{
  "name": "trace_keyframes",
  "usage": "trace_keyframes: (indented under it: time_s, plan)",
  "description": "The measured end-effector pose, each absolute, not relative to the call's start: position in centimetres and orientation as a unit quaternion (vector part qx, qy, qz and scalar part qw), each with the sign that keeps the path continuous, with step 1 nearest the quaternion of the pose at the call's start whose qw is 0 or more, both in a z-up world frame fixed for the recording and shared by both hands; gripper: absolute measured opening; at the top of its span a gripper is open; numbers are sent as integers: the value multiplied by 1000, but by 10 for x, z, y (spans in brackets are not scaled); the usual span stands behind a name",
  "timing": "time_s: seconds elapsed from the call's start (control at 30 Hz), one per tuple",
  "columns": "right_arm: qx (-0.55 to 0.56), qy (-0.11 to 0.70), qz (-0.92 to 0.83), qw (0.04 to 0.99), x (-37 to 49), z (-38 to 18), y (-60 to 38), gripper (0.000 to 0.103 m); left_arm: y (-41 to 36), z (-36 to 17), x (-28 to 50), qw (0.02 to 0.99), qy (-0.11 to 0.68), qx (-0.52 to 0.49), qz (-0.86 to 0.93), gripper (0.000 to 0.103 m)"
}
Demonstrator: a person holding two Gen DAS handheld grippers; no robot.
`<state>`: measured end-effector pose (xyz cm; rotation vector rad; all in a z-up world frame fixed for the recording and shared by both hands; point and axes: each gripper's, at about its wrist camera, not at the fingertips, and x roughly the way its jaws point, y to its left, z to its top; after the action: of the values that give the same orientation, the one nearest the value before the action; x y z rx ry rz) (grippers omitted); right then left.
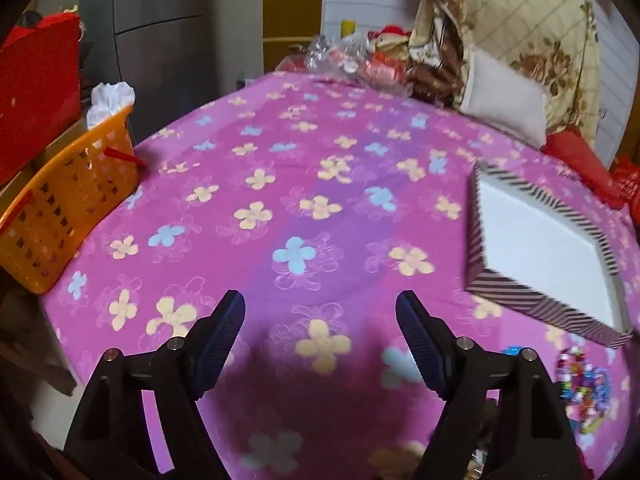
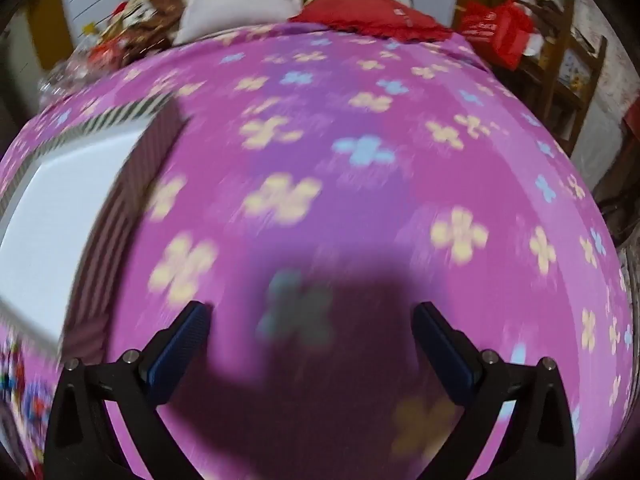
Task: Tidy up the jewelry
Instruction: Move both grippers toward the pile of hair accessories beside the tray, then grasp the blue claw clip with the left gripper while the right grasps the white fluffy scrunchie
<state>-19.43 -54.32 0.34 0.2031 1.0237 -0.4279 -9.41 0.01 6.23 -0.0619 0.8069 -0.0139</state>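
A shallow box [image 1: 548, 248] with black-and-white striped sides and a white inside lies on the pink flowered bedsheet [image 1: 304, 184], to the right in the left wrist view. The same box [image 2: 68, 216] shows blurred at the left of the right wrist view. A heap of colourful jewelry [image 1: 586, 392] lies just in front of the box, at the lower right; the jewelry [image 2: 20, 392] is a blur at the lower left edge of the right wrist view. My left gripper [image 1: 320, 300] hangs open over bare sheet, left of the box. My right gripper [image 2: 312, 308] is open too, right of the box, holding nothing.
An orange plastic basket [image 1: 64, 208] stands at the bed's left edge. Pillows [image 1: 504, 96], a floral quilt [image 1: 528, 20] and crinkled wrappers [image 1: 352, 60] crowd the far end. A red cushion [image 2: 368, 16] lies at the head, and a wooden shelf [image 2: 568, 64] stands to the right.
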Motion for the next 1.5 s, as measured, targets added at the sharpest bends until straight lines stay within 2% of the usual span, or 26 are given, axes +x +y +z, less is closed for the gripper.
trace_keyframes:
  time_s: [0.13, 0.33, 0.63, 1.03, 1.5]
  plan:
    - [100, 505, -171, 840, -223, 6, -512, 103, -9, 72, -102, 922, 385, -31, -15, 72]
    - [242, 461, -108, 847, -263, 26, -492, 103, -21, 90, -136, 931, 362, -29, -32, 72]
    - [108, 425, -102, 893, -277, 76, -398, 103, -55, 99, -165, 933, 356, -1, -58, 72]
    - [83, 398, -58, 912, -280, 91, -343, 103, -80, 99, -187, 929, 362, 17, -77, 71]
    - [84, 393, -43, 915, -281, 90, -326, 102, -82, 92, -193, 925, 371, 7, -81, 71]
